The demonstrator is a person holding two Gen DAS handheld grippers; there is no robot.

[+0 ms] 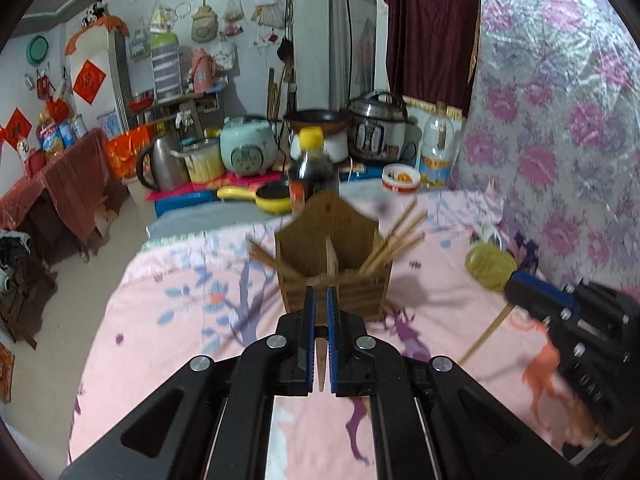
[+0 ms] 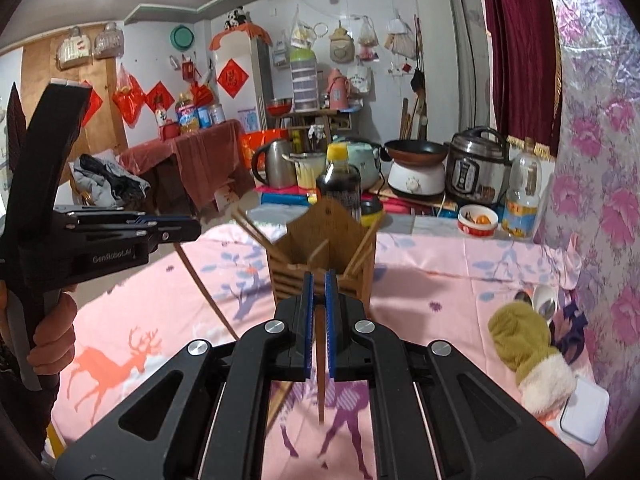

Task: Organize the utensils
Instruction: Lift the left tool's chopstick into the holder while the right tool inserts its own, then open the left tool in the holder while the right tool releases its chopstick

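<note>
Because each slim brown wooden chopstick [image 2: 320, 364] is light, stiff and apt to swivel, the right gripper [image 2: 319, 280] and left gripper [image 1: 321, 296] clench one mid-shaft, seemingly, before the two-compartment wooden holder [image 2: 324, 252] at mid-frame.

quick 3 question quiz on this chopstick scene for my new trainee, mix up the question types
1. True or false: the tall wooden utensil box on the pink cloth lies tipped on its side.
2. What is the right hand-held gripper clamping? A) a metal spoon B) a thin brown wooden chopstick C) nothing
3. Fill in: the dark sauce bottle behind the box has a ____ cap.

Key: 1 false, it stands upright; 2 B; 3 yellow.
</note>
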